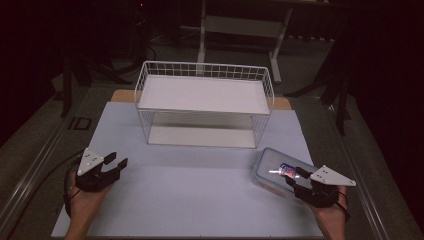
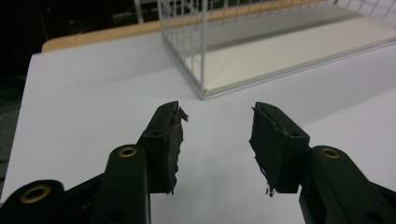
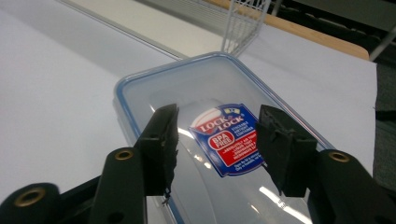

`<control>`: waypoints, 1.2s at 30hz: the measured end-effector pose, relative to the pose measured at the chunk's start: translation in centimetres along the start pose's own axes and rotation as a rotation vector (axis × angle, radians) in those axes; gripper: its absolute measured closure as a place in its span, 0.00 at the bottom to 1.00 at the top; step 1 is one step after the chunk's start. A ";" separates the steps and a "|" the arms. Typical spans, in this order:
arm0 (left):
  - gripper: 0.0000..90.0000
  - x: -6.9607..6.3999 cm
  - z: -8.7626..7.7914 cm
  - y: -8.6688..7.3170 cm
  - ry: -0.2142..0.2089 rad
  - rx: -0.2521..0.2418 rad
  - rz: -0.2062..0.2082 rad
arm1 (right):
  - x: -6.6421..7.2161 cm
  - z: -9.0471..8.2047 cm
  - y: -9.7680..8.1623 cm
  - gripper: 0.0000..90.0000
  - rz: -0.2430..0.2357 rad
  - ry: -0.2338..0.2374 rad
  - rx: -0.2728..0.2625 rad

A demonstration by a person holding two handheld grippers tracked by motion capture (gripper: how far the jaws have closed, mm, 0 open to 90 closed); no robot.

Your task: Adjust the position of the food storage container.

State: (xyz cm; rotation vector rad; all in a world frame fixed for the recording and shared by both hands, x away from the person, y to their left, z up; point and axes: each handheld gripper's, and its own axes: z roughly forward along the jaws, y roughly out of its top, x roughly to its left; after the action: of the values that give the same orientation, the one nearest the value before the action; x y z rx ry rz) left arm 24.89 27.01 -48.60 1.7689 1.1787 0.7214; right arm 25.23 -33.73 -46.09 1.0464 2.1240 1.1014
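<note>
A clear plastic food container (image 1: 274, 171) with a blue-edged lid and a blue and red label lies flat at the right of the white table. My right gripper (image 1: 295, 178) hovers just over its near end, open; in the right gripper view the two jaws stand on either side of the label on the container (image 3: 224, 140), with nothing held. My left gripper (image 1: 116, 161) is open over bare table at the left, its jaws pointing toward the rack, and in the left gripper view the left gripper (image 2: 215, 116) holds nothing.
A white wire two-level rack (image 1: 204, 102) stands at the back middle of the table (image 1: 200, 195), both shelves bare. The rack's near corner (image 2: 201, 88) is ahead of the left gripper. Dark floor and table legs lie beyond the table.
</note>
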 end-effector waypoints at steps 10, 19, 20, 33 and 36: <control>0.57 -1.0 -0.3 0.2 -0.039 -0.015 0.008 | -1.2 -0.3 -0.4 0.49 0.084 -0.069 0.009; 0.57 -1.0 0.0 0.1 -0.036 0.006 0.011 | -2.7 -0.5 -1.0 0.51 0.164 -0.163 0.009; 0.57 -0.9 0.0 0.1 -0.034 0.009 0.013 | -3.2 -0.7 -1.2 0.54 0.192 -0.184 0.013; 0.57 -1.1 0.1 0.1 -0.032 0.025 0.035 | -4.7 -1.1 -1.5 0.97 0.257 -0.269 0.019; 0.58 -1.1 0.2 0.0 -0.038 0.022 0.036 | -5.4 -1.5 -2.0 1.00 0.299 -0.317 0.032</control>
State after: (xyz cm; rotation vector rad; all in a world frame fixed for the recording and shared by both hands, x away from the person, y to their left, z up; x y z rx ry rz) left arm 24.60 25.91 -48.63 1.8183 1.1354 0.6952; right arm 26.46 -39.55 -46.45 1.4832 1.7782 0.9575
